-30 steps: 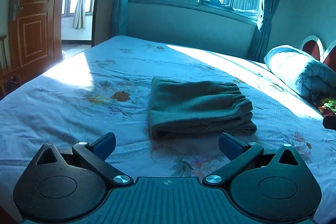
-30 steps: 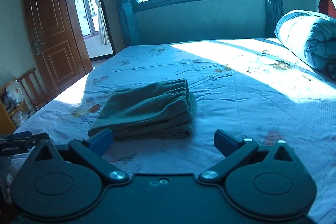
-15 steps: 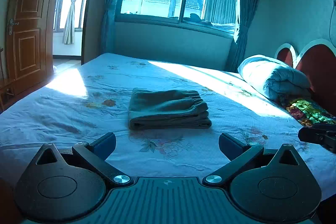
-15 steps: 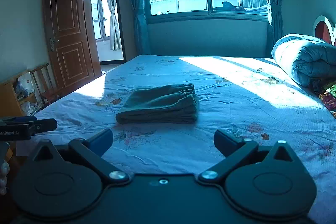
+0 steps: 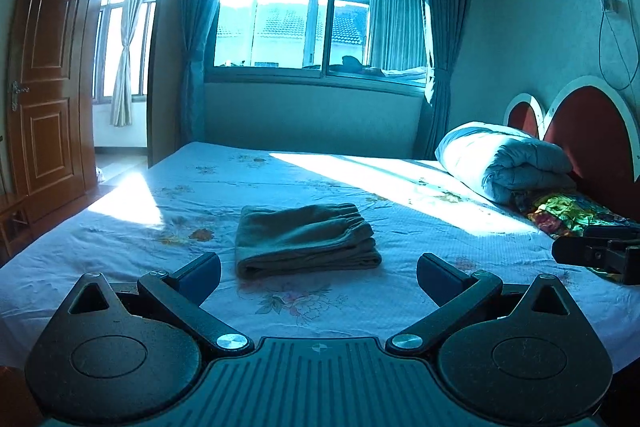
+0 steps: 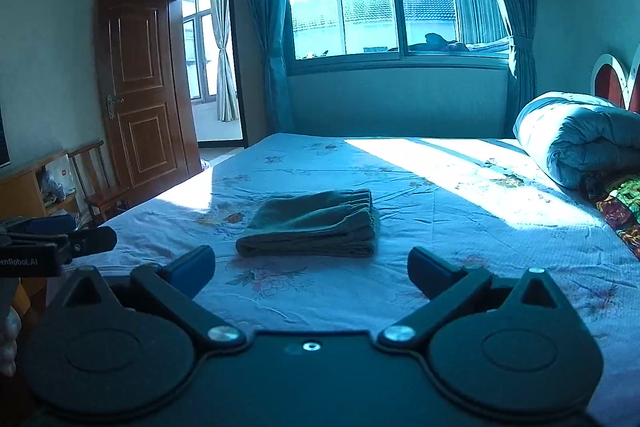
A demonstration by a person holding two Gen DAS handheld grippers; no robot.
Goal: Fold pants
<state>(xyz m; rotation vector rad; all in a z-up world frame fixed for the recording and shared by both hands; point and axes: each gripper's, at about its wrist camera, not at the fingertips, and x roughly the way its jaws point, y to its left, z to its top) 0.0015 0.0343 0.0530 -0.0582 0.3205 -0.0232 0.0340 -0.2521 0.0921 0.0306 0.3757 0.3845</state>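
The dark green pants (image 5: 306, 239) lie folded in a compact stack on the bed, elastic waistband to the right; they also show in the right wrist view (image 6: 314, 223). My left gripper (image 5: 318, 273) is open and empty, held back from the pants near the bed's front edge. My right gripper (image 6: 310, 267) is open and empty, also held back from the pants. The right gripper shows at the right edge of the left wrist view (image 5: 596, 255), and the left gripper shows at the left edge of the right wrist view (image 6: 60, 245).
The bed (image 5: 160, 227) has a pale floral sheet. A rolled quilt (image 5: 504, 163) and a colourful cloth (image 5: 568, 211) lie by the red headboard (image 5: 592, 131) on the right. A wooden door (image 6: 136, 95) and chair (image 6: 96, 183) stand left. A window (image 5: 320, 23) is behind.
Both grippers have pulled back and risen away from the folded pants, which now look smaller and farther. The pants have not moved. Both grippers stay open.
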